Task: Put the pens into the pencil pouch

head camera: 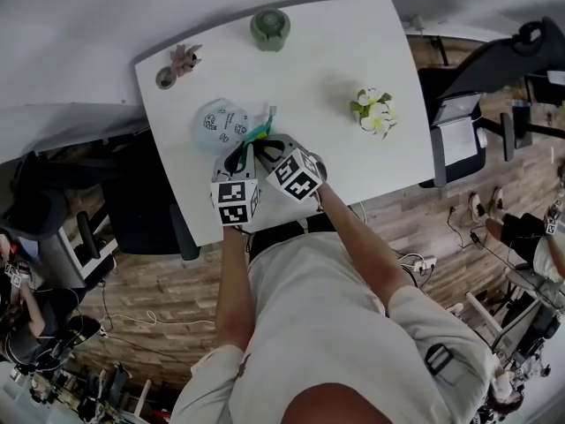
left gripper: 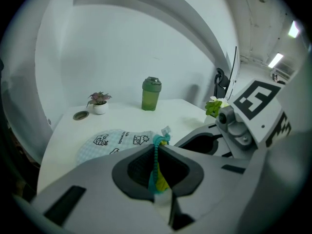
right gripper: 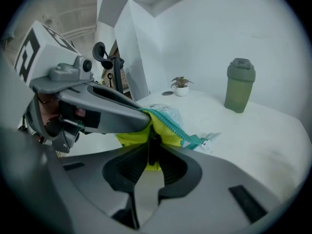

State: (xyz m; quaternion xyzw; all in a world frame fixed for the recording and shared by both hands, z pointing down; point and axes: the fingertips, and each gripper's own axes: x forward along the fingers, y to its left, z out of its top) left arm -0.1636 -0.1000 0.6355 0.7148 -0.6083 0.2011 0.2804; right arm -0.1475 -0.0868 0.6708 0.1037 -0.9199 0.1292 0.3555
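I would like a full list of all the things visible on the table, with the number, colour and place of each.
table: one, white, centre of the head view
pencil pouch: one, pale blue checked, teal zipper, yellow lining, near edge
bottle: one, green, far edge
potted plant: one, pinkish leaves, white pot, far left corner
round disc: one, dark, beside the potted plant
flowers: one bunch, white with green leaves, right side
left gripper: one, grey, shut on the pouch's zipper edge
right gripper: one, grey, shut on the pouch's opening

White table (head camera: 335, 60) bearing a green bottle (head camera: 270, 28), small potted plant (head camera: 186, 59), grey disc (head camera: 165, 79), white flowers (head camera: 375, 111) and a pencil pouch (head camera: 221, 124).
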